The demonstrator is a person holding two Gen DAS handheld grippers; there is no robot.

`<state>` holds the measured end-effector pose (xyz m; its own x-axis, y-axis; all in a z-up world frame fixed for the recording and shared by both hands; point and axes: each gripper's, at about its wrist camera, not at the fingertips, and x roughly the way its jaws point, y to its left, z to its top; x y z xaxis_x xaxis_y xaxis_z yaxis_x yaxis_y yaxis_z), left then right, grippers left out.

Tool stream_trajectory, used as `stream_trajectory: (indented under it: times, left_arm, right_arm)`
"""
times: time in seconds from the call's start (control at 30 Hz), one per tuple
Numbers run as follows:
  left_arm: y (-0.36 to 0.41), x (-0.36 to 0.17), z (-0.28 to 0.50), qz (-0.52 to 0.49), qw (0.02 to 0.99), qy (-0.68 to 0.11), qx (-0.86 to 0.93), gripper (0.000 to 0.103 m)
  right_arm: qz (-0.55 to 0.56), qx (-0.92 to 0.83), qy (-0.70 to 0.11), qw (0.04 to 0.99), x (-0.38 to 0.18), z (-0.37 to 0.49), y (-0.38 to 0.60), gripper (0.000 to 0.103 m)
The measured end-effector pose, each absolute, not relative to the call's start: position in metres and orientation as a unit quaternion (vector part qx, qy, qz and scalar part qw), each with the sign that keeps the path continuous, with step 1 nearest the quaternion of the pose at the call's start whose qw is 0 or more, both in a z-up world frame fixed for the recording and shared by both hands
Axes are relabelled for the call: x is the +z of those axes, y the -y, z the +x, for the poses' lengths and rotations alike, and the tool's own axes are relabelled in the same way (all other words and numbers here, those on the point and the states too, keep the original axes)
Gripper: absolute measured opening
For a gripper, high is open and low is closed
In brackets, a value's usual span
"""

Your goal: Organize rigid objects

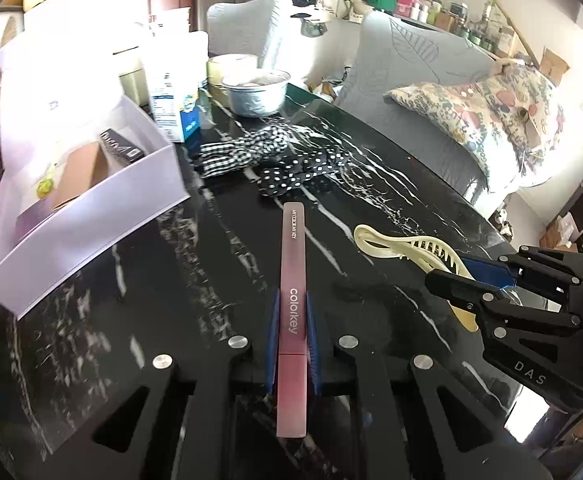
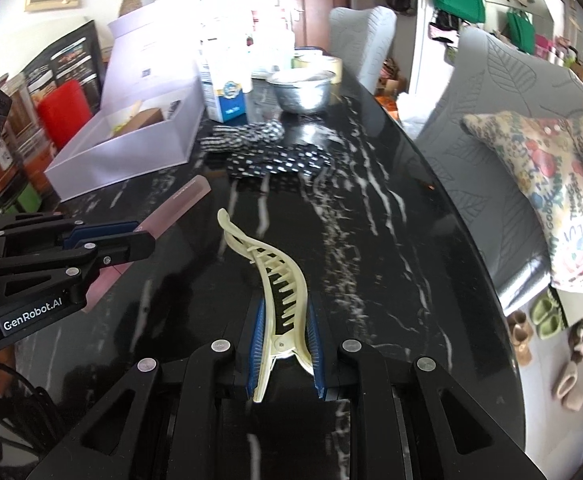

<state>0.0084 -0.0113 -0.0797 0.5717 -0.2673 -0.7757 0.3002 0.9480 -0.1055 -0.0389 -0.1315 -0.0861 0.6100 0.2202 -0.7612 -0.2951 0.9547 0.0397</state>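
Left gripper clamped tight on a long pink box marked "colorkey", blue pads pressing both long sides; box sticks out well past the fingertips and its near end runs back between the fingers. Right gripper closed on a cream hair claw clip, pads on either side of the hinge end, toothed part and curled tip reaching forward beyond the fingers; whether either item clears the black marble table is hard to tell. From the left wrist view the right gripper sits off to the right, clip partly hidden behind its fingers. Ahead of both claws lie checked and polka-dot fabric bows, blurred in the right view. Ahead-left, an open white box holds a brown carton and a dark packet, contents partly hidden by its wall. Farther on, a metal bowl, contents unclear, and a carton; left edge cut off.
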Motion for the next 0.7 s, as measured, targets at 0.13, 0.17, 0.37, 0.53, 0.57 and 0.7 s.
stream_trajectory:
  times: [0.13, 0.17, 0.37, 0.53, 0.57, 0.7]
  left_arm:
    - [-0.001, -0.075, -0.001, 0.013, 0.891, -0.43, -0.145, 0.013]
    - [-0.004, -0.074, -0.003, 0.011, 0.892, -0.428, -0.142, 0.013]
    - [-0.025, -0.065, -0.019, 0.0, 0.9, -0.419, -0.116, 0.013]
    - [-0.043, -0.062, -0.031, -0.011, 0.905, -0.416, -0.095, 0.013]
    - [-0.046, -0.061, -0.033, -0.013, 0.905, -0.416, -0.09, 0.013]
    - [-0.06, -0.06, -0.042, -0.023, 0.906, -0.416, -0.074, 0.013]
  right_arm:
    - [-0.052, 0.159, -0.412, 0.896, -0.081, -0.042, 0.119, 0.02]
    - [-0.055, 0.164, -0.411, 0.895, -0.08, -0.043, 0.115, 0.02]
    - [-0.07, 0.193, -0.402, 0.892, -0.075, -0.048, 0.092, 0.02]
    - [-0.079, 0.219, -0.397, 0.888, -0.072, -0.054, 0.075, 0.02]
    - [-0.082, 0.222, -0.396, 0.887, -0.072, -0.055, 0.071, 0.02]
    - [-0.089, 0.242, -0.394, 0.882, -0.071, -0.059, 0.057, 0.02]
